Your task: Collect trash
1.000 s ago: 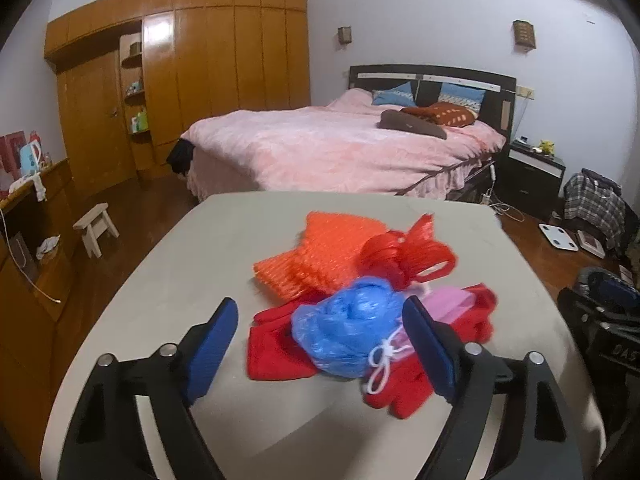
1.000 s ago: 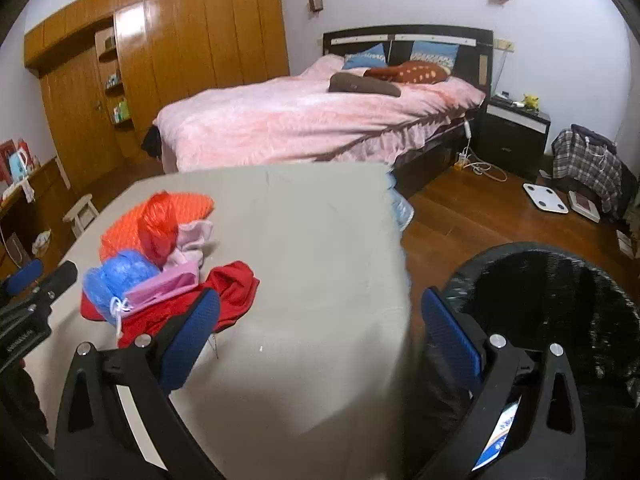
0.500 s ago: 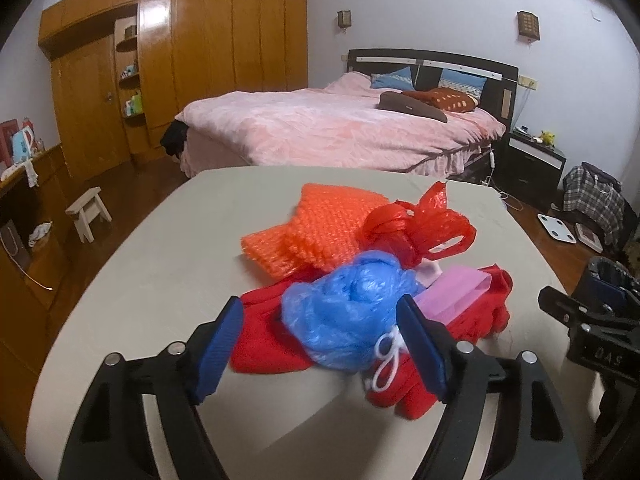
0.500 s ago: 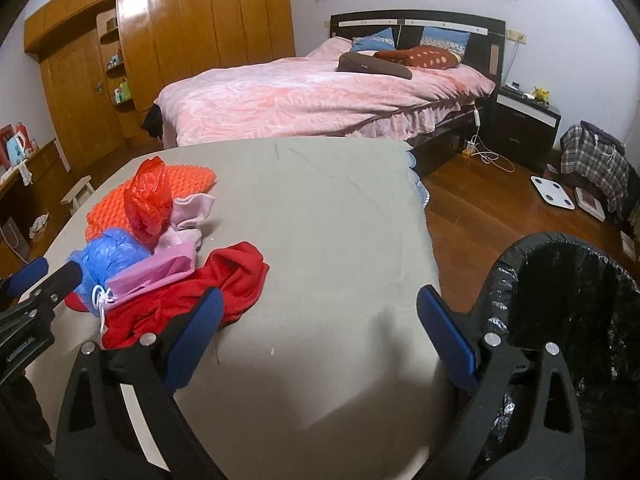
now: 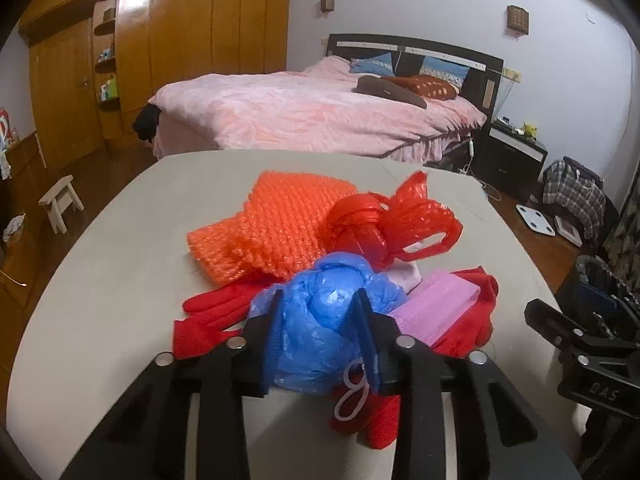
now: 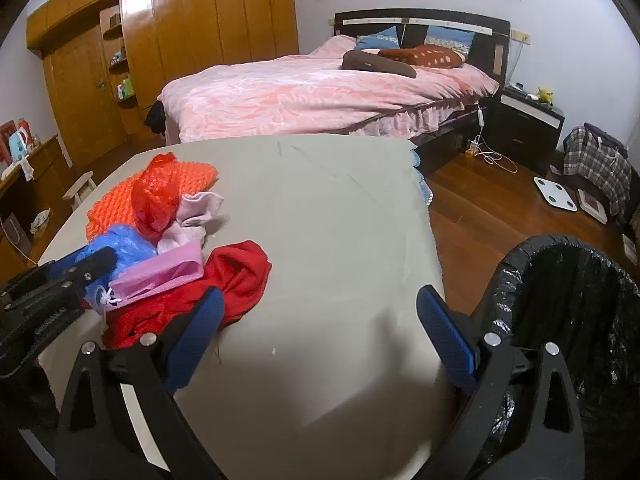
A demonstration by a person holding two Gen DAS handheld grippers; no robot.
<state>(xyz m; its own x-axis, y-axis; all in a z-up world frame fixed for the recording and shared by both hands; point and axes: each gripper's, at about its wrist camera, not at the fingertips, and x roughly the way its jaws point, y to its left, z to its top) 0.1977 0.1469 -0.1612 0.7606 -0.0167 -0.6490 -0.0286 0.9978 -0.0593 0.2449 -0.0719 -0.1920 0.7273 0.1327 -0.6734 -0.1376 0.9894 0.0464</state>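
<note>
A pile lies on the grey table [image 5: 120,240]: a crumpled blue plastic bag [image 5: 328,304], a knotted red plastic bag [image 5: 384,224], orange bubble wrap [image 5: 280,220], a pink packet [image 5: 432,312] and a red cloth [image 5: 208,316]. My left gripper [image 5: 320,308] is shut on the blue plastic bag. In the right wrist view the pile sits at the left, with the blue bag [image 6: 124,244] and red cloth [image 6: 236,276] showing. My right gripper [image 6: 320,304] is open and empty above bare table, right of the pile.
A bin lined with a black bag [image 6: 568,320] stands by the table's right edge [image 6: 432,240]. Beyond are a pink bed [image 5: 312,112], wooden wardrobes [image 5: 160,48], a small stool [image 5: 60,200], a nightstand [image 6: 528,124] and a scale [image 6: 556,194] on the wood floor.
My left gripper moved forward over the pile and closed its fingers on the blue plastic bag. My right gripper shifted left over the table and stays open.
</note>
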